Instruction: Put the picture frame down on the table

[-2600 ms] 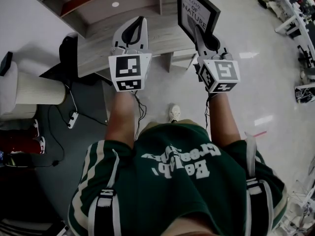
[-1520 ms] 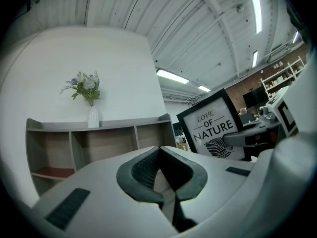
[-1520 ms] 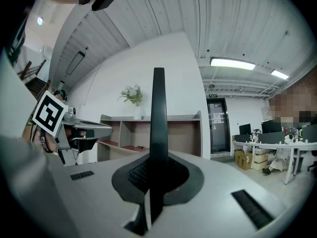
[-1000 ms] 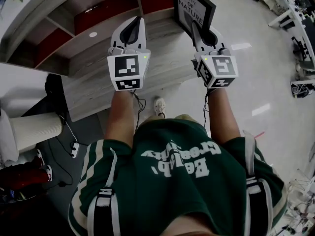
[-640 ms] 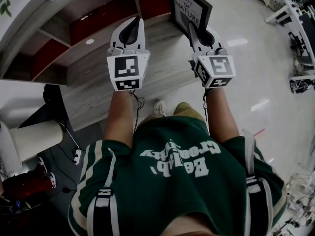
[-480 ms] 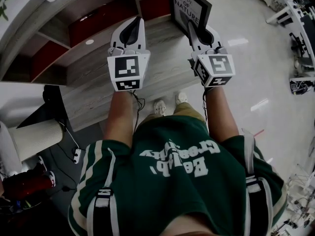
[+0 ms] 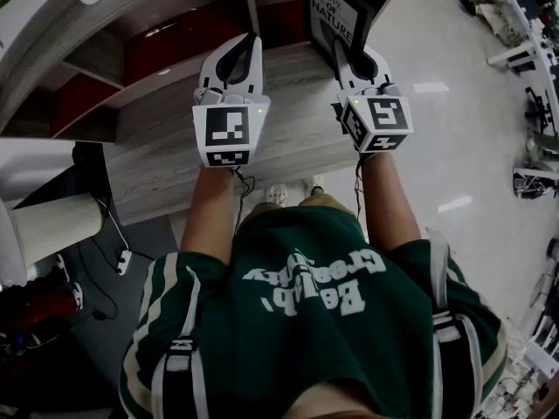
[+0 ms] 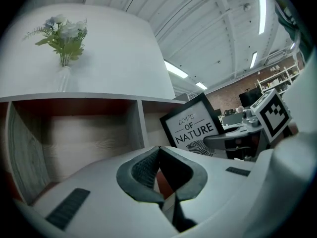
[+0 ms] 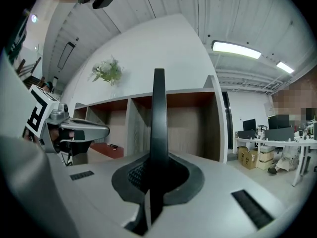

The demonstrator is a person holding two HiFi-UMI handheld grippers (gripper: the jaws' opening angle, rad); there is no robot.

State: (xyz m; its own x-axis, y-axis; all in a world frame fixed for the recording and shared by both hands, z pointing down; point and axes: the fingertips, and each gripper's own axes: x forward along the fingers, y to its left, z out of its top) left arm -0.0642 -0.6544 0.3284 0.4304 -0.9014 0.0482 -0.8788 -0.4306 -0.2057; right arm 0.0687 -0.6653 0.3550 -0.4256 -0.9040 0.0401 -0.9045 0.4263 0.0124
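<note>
Both grippers have advanced over the wooden desk [image 7: 166, 160]. Fingers of the right gripper [image 7: 334, 49] clamp the picture frame [image 7: 342, 7], upright at upper centre and not yet set down. The left gripper [image 7: 247, 42] is closed, empty.

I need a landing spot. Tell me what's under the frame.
The frame, clamped in the right claw, hangs over the wooden tabletop near its right end. The spot straight below is hidden by frame and claw.
</note>
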